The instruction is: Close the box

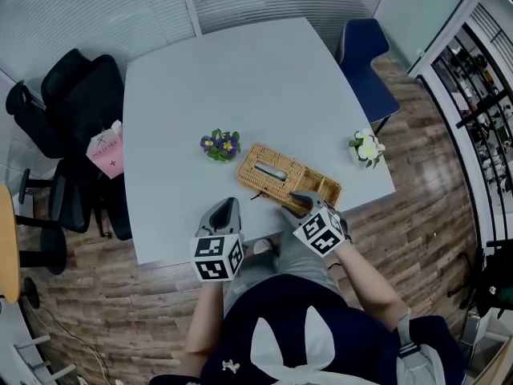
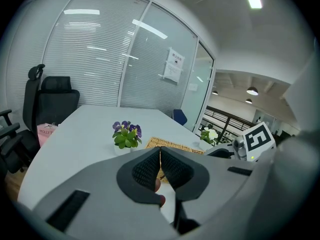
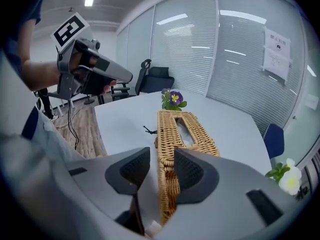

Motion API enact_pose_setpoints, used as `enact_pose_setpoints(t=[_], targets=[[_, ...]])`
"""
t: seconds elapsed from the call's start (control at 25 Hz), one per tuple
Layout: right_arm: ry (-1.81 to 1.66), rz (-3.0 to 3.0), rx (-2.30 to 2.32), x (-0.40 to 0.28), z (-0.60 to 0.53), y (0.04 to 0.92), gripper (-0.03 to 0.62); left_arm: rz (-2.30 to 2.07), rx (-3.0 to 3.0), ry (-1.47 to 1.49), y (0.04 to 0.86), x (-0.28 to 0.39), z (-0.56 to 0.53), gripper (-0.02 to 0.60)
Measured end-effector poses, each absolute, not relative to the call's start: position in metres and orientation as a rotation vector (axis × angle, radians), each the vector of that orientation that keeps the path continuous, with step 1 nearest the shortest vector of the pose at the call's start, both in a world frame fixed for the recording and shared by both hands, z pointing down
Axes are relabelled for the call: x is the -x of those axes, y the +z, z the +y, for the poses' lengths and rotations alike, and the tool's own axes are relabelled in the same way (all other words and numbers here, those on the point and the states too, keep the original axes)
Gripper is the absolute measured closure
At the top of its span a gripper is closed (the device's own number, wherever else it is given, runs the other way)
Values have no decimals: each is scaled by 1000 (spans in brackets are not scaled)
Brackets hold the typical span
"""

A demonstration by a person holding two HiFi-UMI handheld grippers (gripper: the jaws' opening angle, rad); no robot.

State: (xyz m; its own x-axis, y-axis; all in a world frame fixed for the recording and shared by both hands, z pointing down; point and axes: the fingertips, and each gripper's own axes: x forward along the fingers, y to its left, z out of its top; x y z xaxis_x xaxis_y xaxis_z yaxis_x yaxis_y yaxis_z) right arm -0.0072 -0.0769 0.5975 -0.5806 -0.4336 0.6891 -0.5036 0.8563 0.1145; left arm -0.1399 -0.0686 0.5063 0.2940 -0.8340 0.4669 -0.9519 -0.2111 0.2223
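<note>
Wicker box [image 1: 288, 179] lies on the pale table [image 1: 240, 70], near its front edge, long axis slanting away to the left. Slotted lid faces up, tissue showing in the slot. The lid appears to lie down on the body. A seam shows at the near end; cannot tell whether it is fully seated there. A small dark tie lies on the table beside the box's left side.

Right gripper [image 1: 300, 201] is at the near right end of the box. Jaws apart, with the end wall's rim standing between them. One pad is close against the wicker and the other is clear of it, so no clamp: released.

Left gripper [image 1: 231, 204] hangs over the table's front edge, apart from the box. Jaws clenched tip to tip, nothing between them.

Purple flower pot [image 1: 220, 144] sits just beyond the box's far end; white flowers [image 1: 366, 147] sit near the right table edge. Both are out of the way.

Judgement: closing step at or near its finish. Next move calls for pressing the lid's near end down flat, or a check that it sits flush, then drawing the right gripper straight back without snagging the weave.
</note>
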Motion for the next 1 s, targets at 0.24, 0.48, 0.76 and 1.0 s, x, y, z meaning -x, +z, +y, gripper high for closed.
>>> enact_pose_setpoints(t=[0.24,0.48,0.76,1.0], targets=[[205,-2355,-766,10,-79,573,455,-1592,-2128,344,502,135,-69,557],[262,-2430,-862,11,-78,554,519,-1575,-2153,347,500,125,-67,557],[308,-2497,-898,19,-69,529,586,-1551,-2173,350,498,114,-63,558],[323,-2557,-987,20,-67,505,591,-1539,-2191,343,496,105,-62,558]])
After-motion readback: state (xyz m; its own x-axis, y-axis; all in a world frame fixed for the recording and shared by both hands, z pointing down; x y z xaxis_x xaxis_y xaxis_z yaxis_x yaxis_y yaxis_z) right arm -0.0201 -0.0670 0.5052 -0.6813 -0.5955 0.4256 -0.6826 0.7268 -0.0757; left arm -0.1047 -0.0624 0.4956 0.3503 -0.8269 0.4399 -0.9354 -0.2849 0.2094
